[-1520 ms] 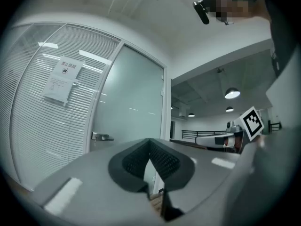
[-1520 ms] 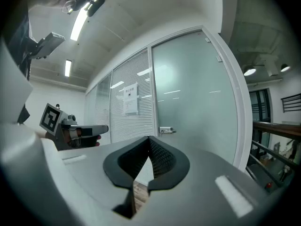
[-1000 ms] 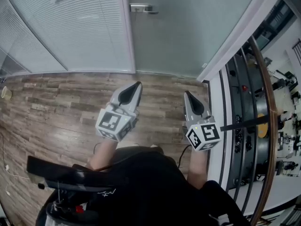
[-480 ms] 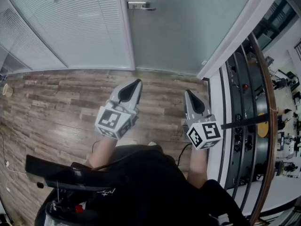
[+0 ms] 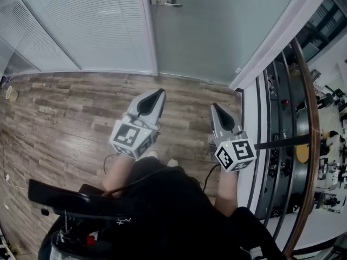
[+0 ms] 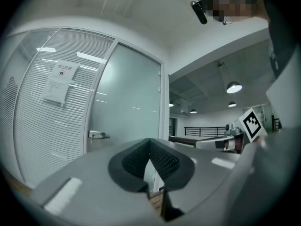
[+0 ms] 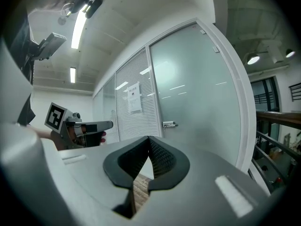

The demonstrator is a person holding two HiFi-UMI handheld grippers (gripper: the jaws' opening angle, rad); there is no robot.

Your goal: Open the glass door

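- Both tongs are up in front of me, pointing roughly level at the glass door (image 5: 217,31), and neither is touching it.
- The left gripper (image 5: 159,94) has its jaws pressed together with nothing pinched. In the left gripper view the dark pads (image 6: 162,160) meet at the tip, with only a sliver of floor showing below them.
- The right gripper (image 5: 215,108) is the same: jaws closed tight on nothing, and the pads (image 7: 161,157) meet in a point in the right gripper view.
- The door is frosted, shut in its white frame, and straight ahead of the grippers across a strip of wood floor (image 5: 65,118).
- The door handle (image 5: 164,1) is a small metal lever at the door's left edge. It's well apart from both tips and closer to the left gripper's side.
- Left of the door is a glass wall with white blinds (image 5: 92,31) and a paper notice (image 6: 59,81) stuck on it. The print is too small for me to read.
- The only container I can spot is a little cup-like thing (image 5: 8,93) on the floor by the far left wall. It's too tiny to tell if anything's in it.
- A curved wooden handrail (image 5: 306,107) runs down my right side, just beside the right gripper's marker cube (image 5: 235,155).
- The left marker cube (image 5: 130,141) sits over the floorboards.
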